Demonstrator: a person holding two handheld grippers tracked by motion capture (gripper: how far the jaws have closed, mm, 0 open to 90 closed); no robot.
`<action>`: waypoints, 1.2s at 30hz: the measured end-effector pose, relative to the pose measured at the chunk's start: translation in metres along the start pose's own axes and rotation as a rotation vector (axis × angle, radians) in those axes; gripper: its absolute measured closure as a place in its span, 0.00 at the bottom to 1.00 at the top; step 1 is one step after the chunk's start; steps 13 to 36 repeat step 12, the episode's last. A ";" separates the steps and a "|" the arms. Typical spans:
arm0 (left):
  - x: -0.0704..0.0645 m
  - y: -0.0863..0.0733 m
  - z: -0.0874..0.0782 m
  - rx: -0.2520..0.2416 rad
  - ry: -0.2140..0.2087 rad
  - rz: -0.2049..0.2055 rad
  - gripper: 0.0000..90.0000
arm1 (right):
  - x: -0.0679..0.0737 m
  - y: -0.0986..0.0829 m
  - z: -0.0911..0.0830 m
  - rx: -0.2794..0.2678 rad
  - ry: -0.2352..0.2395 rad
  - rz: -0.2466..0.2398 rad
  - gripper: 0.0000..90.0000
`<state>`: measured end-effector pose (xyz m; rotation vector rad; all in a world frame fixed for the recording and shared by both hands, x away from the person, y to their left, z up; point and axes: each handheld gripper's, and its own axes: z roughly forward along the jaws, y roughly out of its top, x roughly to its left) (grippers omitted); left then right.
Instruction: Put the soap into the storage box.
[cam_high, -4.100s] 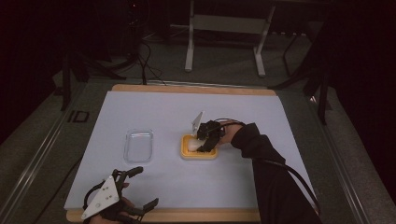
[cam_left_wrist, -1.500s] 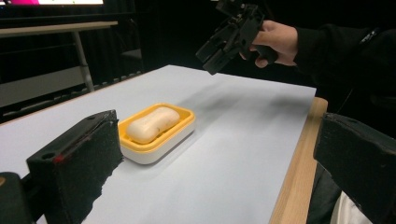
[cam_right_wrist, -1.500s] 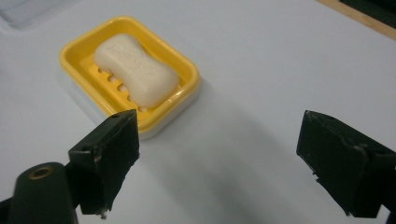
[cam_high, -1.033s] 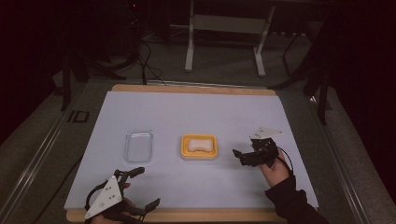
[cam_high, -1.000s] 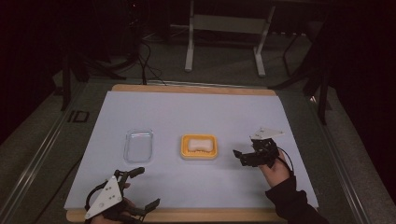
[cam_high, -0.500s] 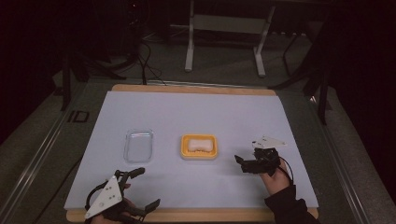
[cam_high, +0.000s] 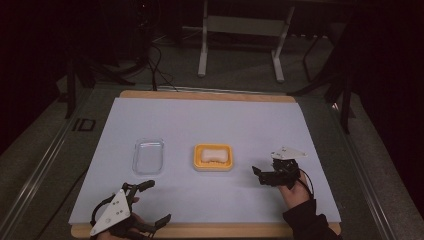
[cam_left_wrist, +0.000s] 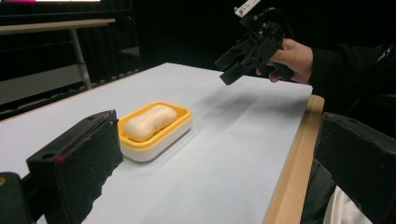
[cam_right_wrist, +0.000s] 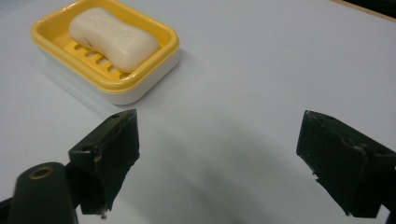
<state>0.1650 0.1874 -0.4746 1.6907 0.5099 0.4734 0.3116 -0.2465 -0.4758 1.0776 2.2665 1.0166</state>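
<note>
Soap (cam_high: 213, 155) sits seated in the yellow dish (cam_high: 197, 159) at mid-table, clear lid (cam_high: 148, 156) lying well apart to its left. Your right gripper (cam_high: 262, 176) is empty, jaws apart, right of the dish. Left gripper (cam_high: 150, 202) likewise spread, near the front edge. Take the lid by its rim, level, and lower it squarely.

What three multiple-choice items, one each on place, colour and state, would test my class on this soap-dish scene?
1. Where does the soap bar lie?
A in the yellow dish
B in the clear lid
C on the bare table

2. What colour is the soap?
A green
B cream-white
C blue

3. How stands the right tool?
A shut on the soap
B shut on the dish
C open, holding nothing

Answers: 1 A, the bar sits on the dish's slots; 2 B, pale against the yellow; 3 C, its jaws stand apart over bare table.
</note>
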 end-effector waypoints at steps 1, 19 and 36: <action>0.000 0.000 0.000 0.001 0.002 0.001 0.01 | 0.000 0.000 0.000 -0.004 -0.003 -0.001 0.14; 0.000 0.000 0.000 0.002 0.003 -0.002 0.01 | -0.001 -0.001 0.003 0.010 0.002 0.001 0.15; 0.000 0.000 0.000 0.002 0.003 -0.002 0.01 | -0.001 -0.001 0.003 0.010 0.002 0.001 0.15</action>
